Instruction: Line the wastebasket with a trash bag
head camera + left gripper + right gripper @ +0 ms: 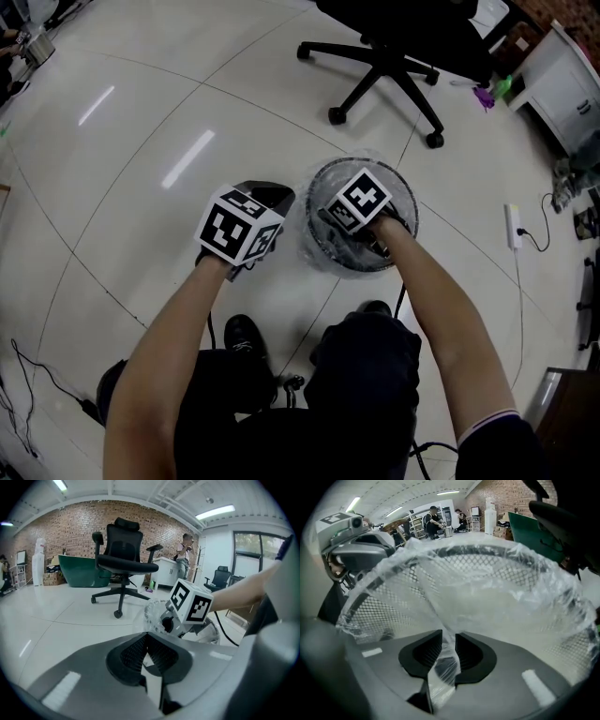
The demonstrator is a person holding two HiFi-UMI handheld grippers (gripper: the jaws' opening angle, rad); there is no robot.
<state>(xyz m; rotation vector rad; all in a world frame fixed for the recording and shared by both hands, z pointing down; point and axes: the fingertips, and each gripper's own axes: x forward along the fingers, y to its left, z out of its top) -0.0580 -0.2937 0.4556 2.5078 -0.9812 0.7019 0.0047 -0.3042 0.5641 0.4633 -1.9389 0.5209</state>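
A black mesh wastebasket (409,199) stands on the floor, with a clear trash bag (314,223) draped over its rim. My right gripper (371,246) reaches down inside it. In the right gripper view its jaws (448,641) stand slightly apart, and a twisted strand of the bag film (445,665) runs through the gap without being pinched. The bag (501,592) lines the mesh wall (389,597). My left gripper (270,195) hovers just left of the basket, shut and empty (146,643). From there I see the basket (227,638) and the right gripper's marker cube (191,603).
A black office chair (394,56) stands beyond the basket. A white power strip (513,225) with its cable lies on the floor to the right, near a white cabinet (574,89). The person's shoe (246,336) is just below the grippers.
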